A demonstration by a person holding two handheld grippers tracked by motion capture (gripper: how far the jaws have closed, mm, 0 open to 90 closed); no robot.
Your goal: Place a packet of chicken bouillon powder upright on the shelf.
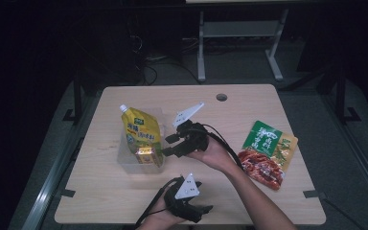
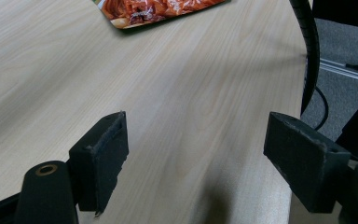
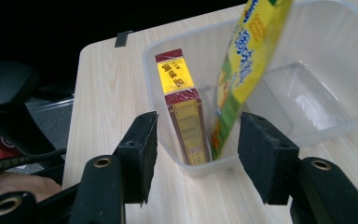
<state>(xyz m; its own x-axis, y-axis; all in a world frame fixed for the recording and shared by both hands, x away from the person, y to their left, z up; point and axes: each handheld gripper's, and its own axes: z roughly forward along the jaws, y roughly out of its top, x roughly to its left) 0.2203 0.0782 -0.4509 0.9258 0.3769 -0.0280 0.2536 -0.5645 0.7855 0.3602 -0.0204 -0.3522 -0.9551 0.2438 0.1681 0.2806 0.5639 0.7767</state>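
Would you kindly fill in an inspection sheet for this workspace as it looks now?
Surface: light wooden table, cable hole at its far edge.
Job's things: clear plastic bin holding a yellow spouted pouch and a red-and-yellow box, both upright.
Clutter: green-and-red snack packet lying flat on the right.
Grippers: right hand-held gripper beside the bin, jaws open, nothing between them; left hand-held gripper open over bare table.
Cables: black cable trailing from the right gripper.
Surroundings: dark room, grey table legs behind.

Yellow pouch [image 1: 143, 133] and box [image 1: 146, 155] crowd the tub [image 1: 124, 160]; bare table [image 1: 124, 191] around.
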